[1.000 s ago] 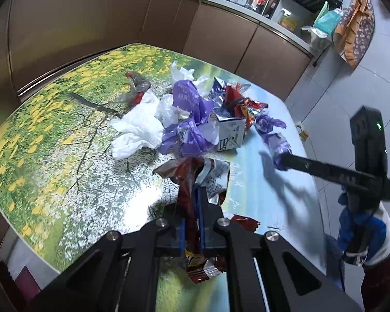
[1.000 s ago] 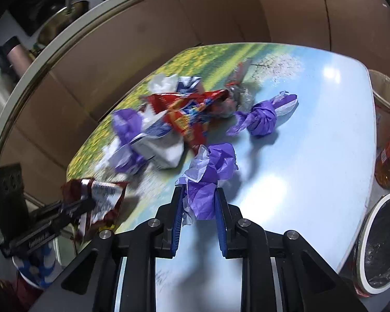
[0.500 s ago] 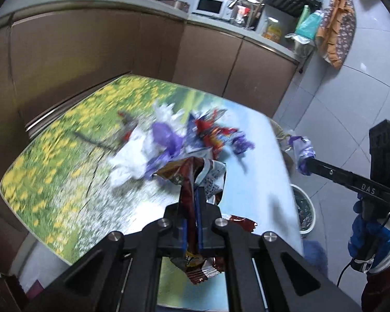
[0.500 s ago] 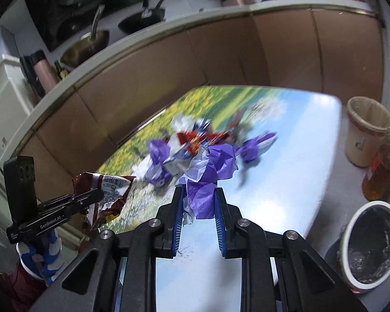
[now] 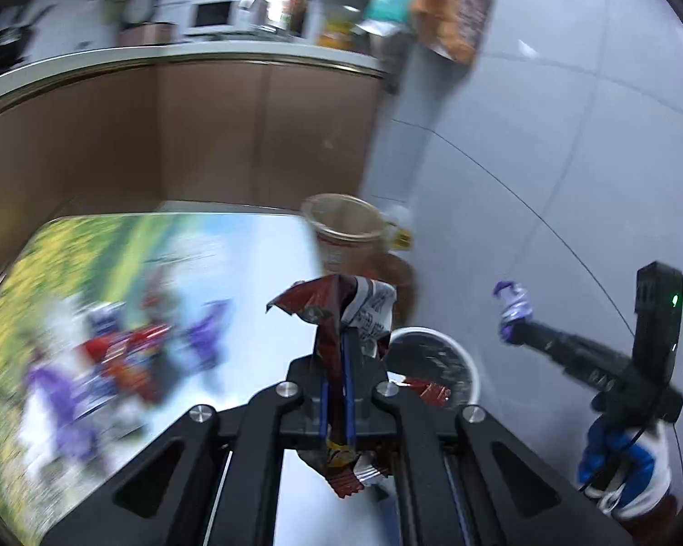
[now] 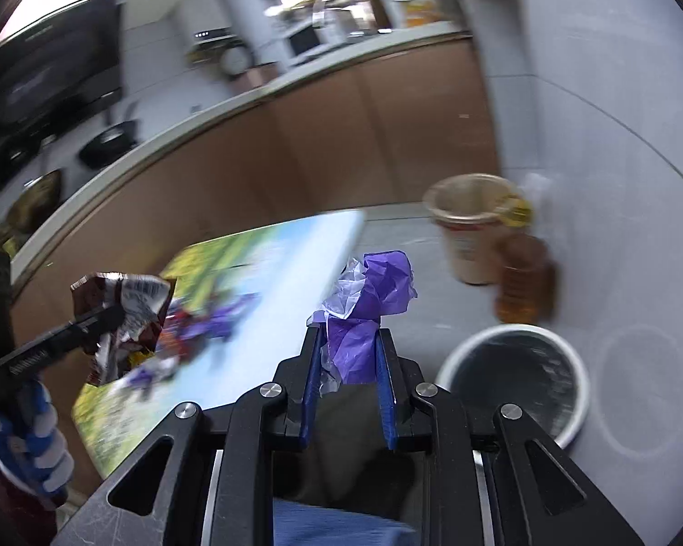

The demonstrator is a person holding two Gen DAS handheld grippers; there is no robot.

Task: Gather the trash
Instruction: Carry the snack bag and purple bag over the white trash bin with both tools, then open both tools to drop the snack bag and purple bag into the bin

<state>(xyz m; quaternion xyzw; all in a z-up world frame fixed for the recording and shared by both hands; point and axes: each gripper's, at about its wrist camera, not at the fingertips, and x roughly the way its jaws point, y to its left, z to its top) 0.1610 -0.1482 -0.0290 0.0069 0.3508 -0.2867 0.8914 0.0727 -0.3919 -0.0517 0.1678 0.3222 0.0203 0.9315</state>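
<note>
My left gripper [image 5: 335, 346] is shut on a dark red snack wrapper [image 5: 337, 309] and holds it in the air over the table's right end; it also shows in the right wrist view [image 6: 123, 305]. My right gripper [image 6: 347, 341] is shut on a crumpled purple and white plastic bag [image 6: 369, 291], held off the table's edge above the floor; the bag shows in the left wrist view [image 5: 514, 307]. A white bin with a black liner [image 6: 514, 373] stands on the floor to the right, also in the left wrist view [image 5: 432, 364]. A blurred pile of trash [image 5: 114, 355] lies on the flower-print table [image 5: 250, 250].
A tan paper cup-shaped container [image 6: 471, 227] and an amber bottle [image 6: 523, 277] stand on the floor beyond the bin. Brown kitchen cabinets [image 5: 205, 136] run behind the table. Grey tiled floor [image 5: 546, 159] lies to the right.
Both grippers have swung right, away from the trash pile towards the bin, each still holding its piece. The views are blurred by the motion.
</note>
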